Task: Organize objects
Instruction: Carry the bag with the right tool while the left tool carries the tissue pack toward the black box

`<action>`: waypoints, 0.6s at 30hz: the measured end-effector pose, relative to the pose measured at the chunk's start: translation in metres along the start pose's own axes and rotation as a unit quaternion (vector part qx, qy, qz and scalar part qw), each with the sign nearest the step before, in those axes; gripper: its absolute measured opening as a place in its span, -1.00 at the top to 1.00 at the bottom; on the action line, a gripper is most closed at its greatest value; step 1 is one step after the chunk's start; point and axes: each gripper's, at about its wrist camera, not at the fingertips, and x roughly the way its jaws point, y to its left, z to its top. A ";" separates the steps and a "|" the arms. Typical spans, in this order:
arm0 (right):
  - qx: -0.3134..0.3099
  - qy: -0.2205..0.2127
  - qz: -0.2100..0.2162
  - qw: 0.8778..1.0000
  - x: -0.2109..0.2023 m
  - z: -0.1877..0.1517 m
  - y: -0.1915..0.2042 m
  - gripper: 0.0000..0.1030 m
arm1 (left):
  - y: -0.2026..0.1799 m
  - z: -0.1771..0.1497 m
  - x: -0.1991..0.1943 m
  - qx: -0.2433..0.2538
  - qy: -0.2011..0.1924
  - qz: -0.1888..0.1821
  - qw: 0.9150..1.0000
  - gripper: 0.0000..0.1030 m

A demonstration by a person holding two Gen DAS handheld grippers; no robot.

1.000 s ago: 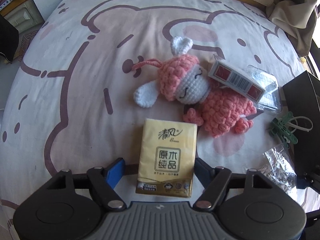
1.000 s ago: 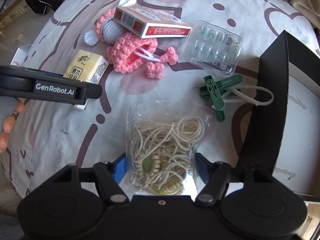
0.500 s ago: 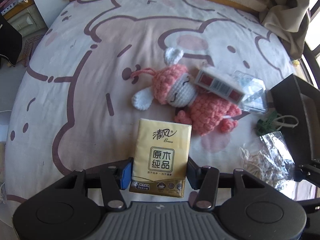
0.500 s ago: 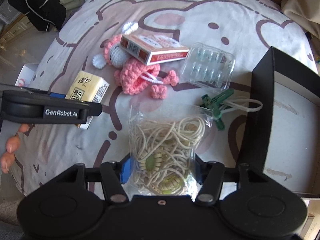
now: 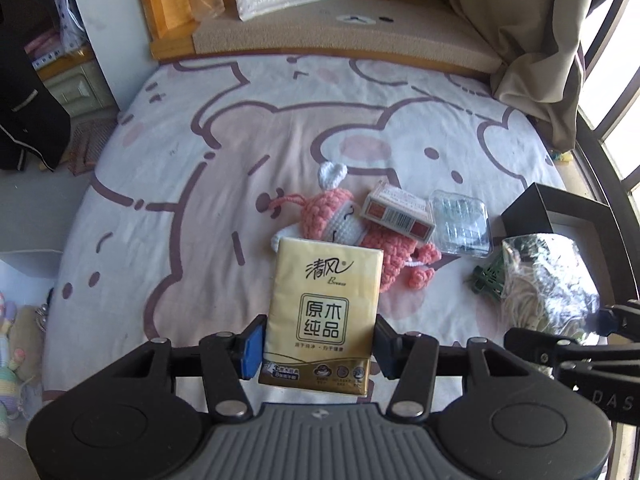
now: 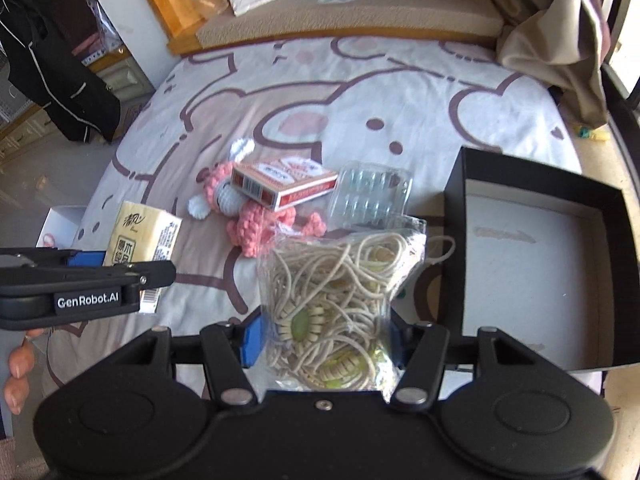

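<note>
Left wrist view. Left gripper [image 5: 318, 346] clamped on the lower end of the tissue pack [image 5: 323, 309], pads pressed against both long edges, pack held clear of the bedspread [image 5: 208, 184]. Beyond the pack, touching its far edge in this view, lay the knitted doll [image 5: 344, 229]; red carton [image 5: 397, 215] rested across the doll; clear tray [image 5: 460, 222] just right of the carton; green clip [image 5: 489, 278] nearer, right of the doll. Black box [image 5: 560, 210] stood at the right, well apart from the pack; bag of cord [image 5: 548, 280] hung in front of it.

Risk, as judged: grip sat only on the pack's bottom end, so the soft wrapper could buckle or pivot and slide out during a swing toward the box.

Right wrist view. Right gripper [image 6: 324, 340] clamped on the bag of cord [image 6: 340, 300], jaws pinching its lower half, bag lifted off the bedspread [image 6: 360, 92]. Black box [image 6: 454, 252] sat just right of the bag, open-topped, pale floor bare, nothing seen inside. Clear tray [image 6: 372, 194] behind the bag held what looked like small capsules, too blurred to be sure. Red carton [image 6: 282, 186] closed, on the doll [image 6: 256, 226]. Left gripper [image 6: 132, 270] and tissue pack [image 6: 144, 234] far left of the box, fingers [image 6: 18, 364] below.

Risk, as judged: slack film and a loose cord loop could snag the box's near wall, or the slippery bag could slip out; both grippers heading for one box could collide.
</note>
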 end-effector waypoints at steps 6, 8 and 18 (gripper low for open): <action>0.006 -0.040 -0.009 0.999 -0.022 -0.001 -0.002 -0.15 | 0.002 -0.002 -0.022 -0.018 -0.025 -0.004 1.000 -0.05; 0.008 -0.051 -0.012 0.999 -0.028 -0.001 -0.003 -0.15 | 0.002 -0.003 -0.029 -0.023 -0.035 -0.006 0.999 -0.05; -0.001 -0.070 -0.007 0.998 -0.043 -0.003 -0.003 -0.15 | 0.002 -0.008 -0.048 -0.043 -0.058 -0.007 0.997 -0.05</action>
